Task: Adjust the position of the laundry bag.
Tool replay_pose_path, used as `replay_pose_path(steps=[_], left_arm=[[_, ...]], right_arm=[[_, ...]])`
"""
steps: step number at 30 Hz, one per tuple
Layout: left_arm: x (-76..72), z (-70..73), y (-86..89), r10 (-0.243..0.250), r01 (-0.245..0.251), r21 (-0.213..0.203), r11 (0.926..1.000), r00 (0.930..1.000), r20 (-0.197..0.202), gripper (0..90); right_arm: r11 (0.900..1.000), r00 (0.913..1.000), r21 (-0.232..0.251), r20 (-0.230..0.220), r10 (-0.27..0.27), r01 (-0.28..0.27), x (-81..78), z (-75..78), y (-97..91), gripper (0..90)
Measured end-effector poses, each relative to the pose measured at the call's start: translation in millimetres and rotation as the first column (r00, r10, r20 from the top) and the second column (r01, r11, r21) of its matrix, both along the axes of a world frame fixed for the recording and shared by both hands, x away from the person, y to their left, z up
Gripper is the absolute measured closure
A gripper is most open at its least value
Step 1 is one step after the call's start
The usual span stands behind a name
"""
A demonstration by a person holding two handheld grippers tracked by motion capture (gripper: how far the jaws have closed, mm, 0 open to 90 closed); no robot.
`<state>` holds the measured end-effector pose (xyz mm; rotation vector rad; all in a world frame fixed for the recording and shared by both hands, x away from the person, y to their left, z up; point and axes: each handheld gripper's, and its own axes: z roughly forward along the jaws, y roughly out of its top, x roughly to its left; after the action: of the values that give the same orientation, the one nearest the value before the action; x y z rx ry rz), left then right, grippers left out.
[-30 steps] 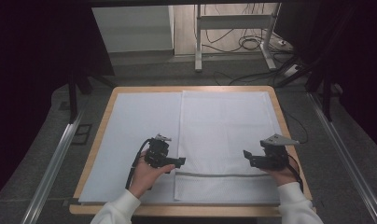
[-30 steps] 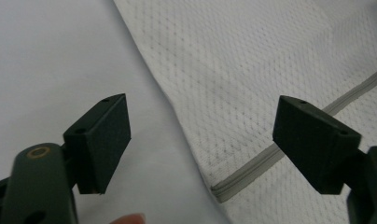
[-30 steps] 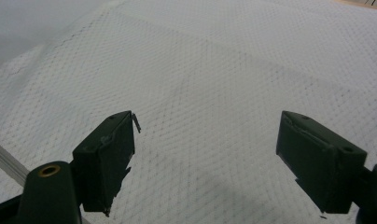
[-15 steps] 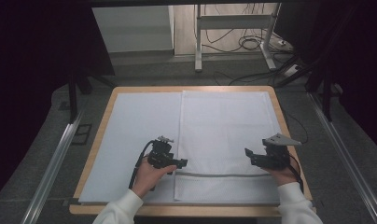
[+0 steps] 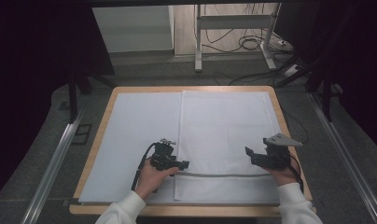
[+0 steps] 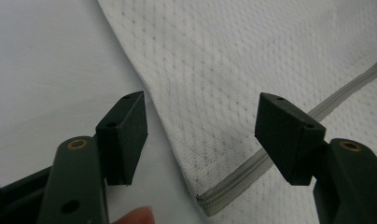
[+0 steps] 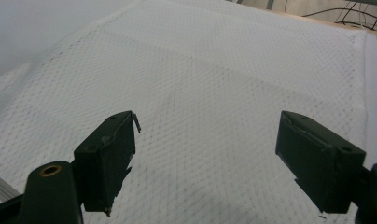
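the white mesh bag (image 5: 226,140) lies flat on the right half of the desk (image 5: 100,116), over a pale sheet (image 5: 140,126), its grey zipper (image 5: 224,175) running across near the person's edge, and both hands are lined up at that end now. the left gripper (image 5: 179,164) sits at the bag's near left corner, and in the left gripper view its jaws have just been closing in but stand well apart, straddling the corner where the zipper end (image 6: 210,205) stops, pads clear of the cloth, nothing held. over on the other side the right gripper (image 5: 250,154) hovers above the mesh close to the bag's right edge, jaws pointing inward; the right gripper view has them wide open with bare mesh between them, gripping nothing. so this looks like the set-up for a grasp at the zipper end, probably to work the zipper or to lift that edge for a fold, hard to call which. the next move, as i read it, asks the left jaws to drop onto the corner and pinch the cloth cleanly, catching the bag alone and not the sheet beneath, while the right comes down to pin or take hold of its own side so the fabric doesn't slide
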<state>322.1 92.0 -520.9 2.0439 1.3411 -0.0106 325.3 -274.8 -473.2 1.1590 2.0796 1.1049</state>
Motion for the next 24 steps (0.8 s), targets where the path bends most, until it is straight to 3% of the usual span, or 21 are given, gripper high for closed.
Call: replay_pose_path(steps=[7, 16, 19, 24], left_arm=[[-1.2, -1.6, -5.1, -0.023, 0.023, 0.005, 0.9997, 0.9996, 0.013, 41.2], [2.3, -3.7, -6.3, -0.015, 0.013, 0.039, 0.9992, 0.9987, 0.048, 71.2], [0.8, -4.1, -7.3, -0.016, 0.012, 0.061, 0.9981, 0.9978, 0.065, 77.6], [0.3, -5.8, -7.0, -0.014, 0.010, 0.059, 0.9982, 0.9970, 0.076, 85.3]], right_arm=[[1.0000, 1.0000, -0.003, -0.003, 0.001, -0.001, 0.2, -0.3, 0.3, 19.5], [0.9999, 0.9999, -0.002, -0.007, -0.012, 0.012, 2.2, -0.1, -0.2, 19.5], [0.9998, 0.9997, 0.002, -0.016, -0.020, 0.020, 3.2, 1.0, -0.6, 19.5], [1.0000, 0.9999, 0.009, -0.016, 0.001, -0.001, 3.8, 2.0, -0.8, 19.8]])
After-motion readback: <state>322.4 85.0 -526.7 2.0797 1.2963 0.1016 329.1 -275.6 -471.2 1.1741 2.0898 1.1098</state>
